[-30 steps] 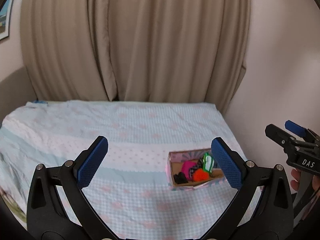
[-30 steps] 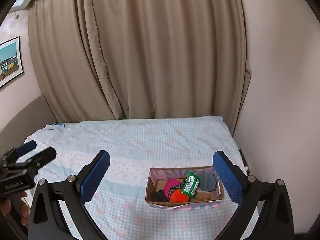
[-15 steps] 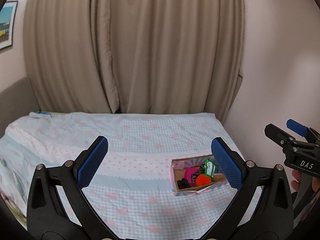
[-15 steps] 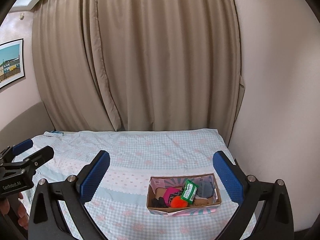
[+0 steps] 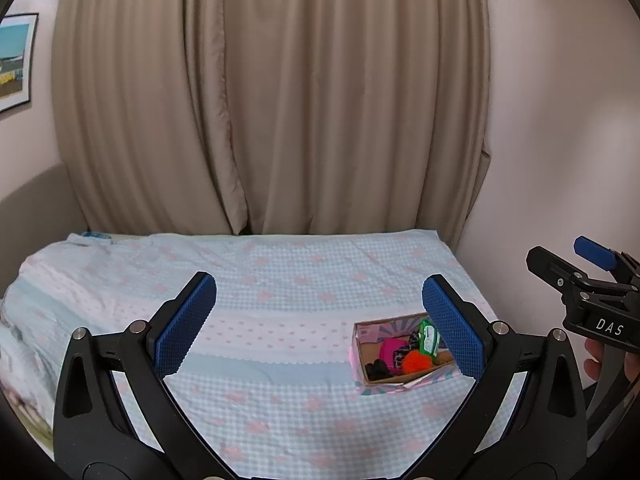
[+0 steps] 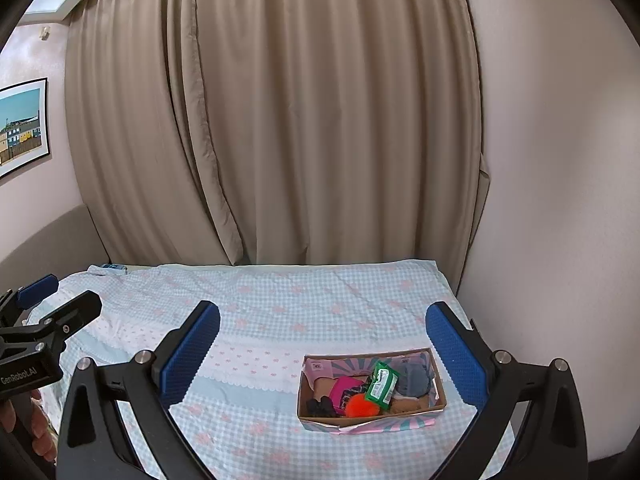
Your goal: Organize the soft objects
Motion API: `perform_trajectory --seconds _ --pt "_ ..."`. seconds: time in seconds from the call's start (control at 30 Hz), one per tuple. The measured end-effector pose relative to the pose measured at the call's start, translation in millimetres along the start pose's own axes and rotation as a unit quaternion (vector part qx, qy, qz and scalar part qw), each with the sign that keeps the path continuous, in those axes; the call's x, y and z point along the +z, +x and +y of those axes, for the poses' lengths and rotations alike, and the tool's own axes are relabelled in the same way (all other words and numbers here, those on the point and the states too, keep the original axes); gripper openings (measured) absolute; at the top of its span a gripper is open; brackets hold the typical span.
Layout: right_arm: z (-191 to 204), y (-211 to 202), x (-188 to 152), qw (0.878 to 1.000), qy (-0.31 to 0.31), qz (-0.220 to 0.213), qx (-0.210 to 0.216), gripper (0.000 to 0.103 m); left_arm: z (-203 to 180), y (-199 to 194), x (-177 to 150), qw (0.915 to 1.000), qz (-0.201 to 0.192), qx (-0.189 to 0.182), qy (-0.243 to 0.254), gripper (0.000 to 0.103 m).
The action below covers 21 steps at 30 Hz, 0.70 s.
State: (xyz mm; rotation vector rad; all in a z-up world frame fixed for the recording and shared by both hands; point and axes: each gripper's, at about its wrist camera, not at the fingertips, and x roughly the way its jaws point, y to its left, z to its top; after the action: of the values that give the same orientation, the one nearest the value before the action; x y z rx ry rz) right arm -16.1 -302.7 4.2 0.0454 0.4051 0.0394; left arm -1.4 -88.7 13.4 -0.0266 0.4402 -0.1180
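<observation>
While both claws are hanging wide and empty above the bed [image 6: 280, 320], the cardboard box [image 6: 370, 420] is sitting near its right edge holding the soft objects [image 6: 362, 394]; approaching squarely and gripping gently seems wise

Soft, even indoor light is filling both views — no glare, only faint shadows. Fisheye distortion is bending the curtain [image 5: 276, 96] and wall [image 6: 560, 160], and black vignetting is darkening the corners.
</observation>
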Motion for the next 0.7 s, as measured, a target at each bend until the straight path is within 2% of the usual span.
perform_trajectory --seconds 0.7 --pt "6.5 0.7 -2.2 1.0 0.003 0.0 -0.01 0.103 -3.5 -0.4 0.0 1.0 -0.007 -0.001 0.001 0.103"
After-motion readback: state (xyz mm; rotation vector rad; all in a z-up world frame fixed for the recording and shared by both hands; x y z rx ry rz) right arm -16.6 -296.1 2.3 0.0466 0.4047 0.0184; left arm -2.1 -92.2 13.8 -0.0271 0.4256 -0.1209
